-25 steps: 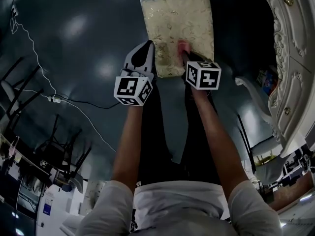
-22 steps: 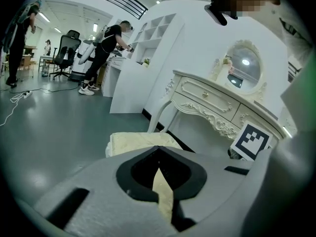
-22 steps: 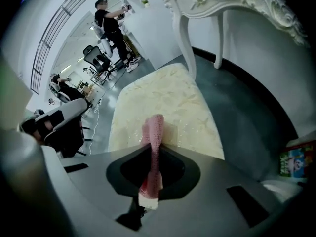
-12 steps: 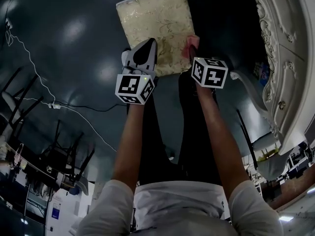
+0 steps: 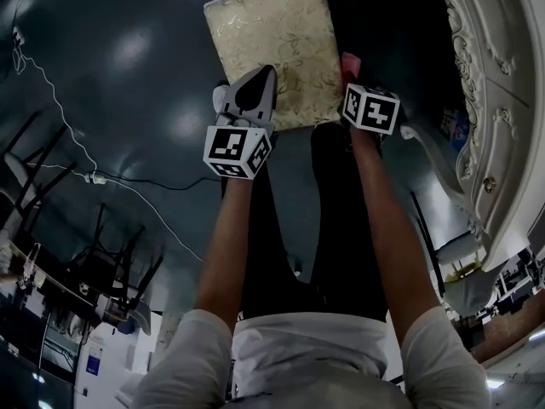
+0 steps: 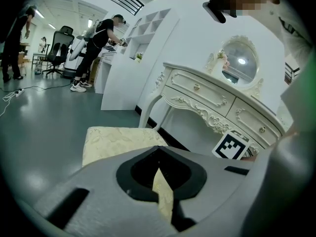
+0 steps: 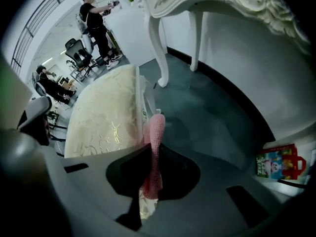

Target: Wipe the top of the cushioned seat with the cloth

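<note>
Ornate white dressing table (image 6: 212,105), oval mirror (image 6: 240,65), office chair (image 6: 58,43), floor cable (image 5: 94,177), colourful box (image 7: 276,164)

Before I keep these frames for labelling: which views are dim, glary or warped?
Head view: underexposed, with lamp glare spots on the glossy dark floor, though the cream patterned cushioned seat reads. Left gripper view: bright, fisheye-bent, black corners. Right gripper view: same warp; the pink knitted cloth is sharp.

Cushioned seat (image 5: 268,45): rectangular, cream, gold floral pattern, lying flat on dark floor. Cloth (image 7: 154,142): pink, knitted, pinched upright in right gripper (image 7: 149,181), just off seat's right edge.
</note>
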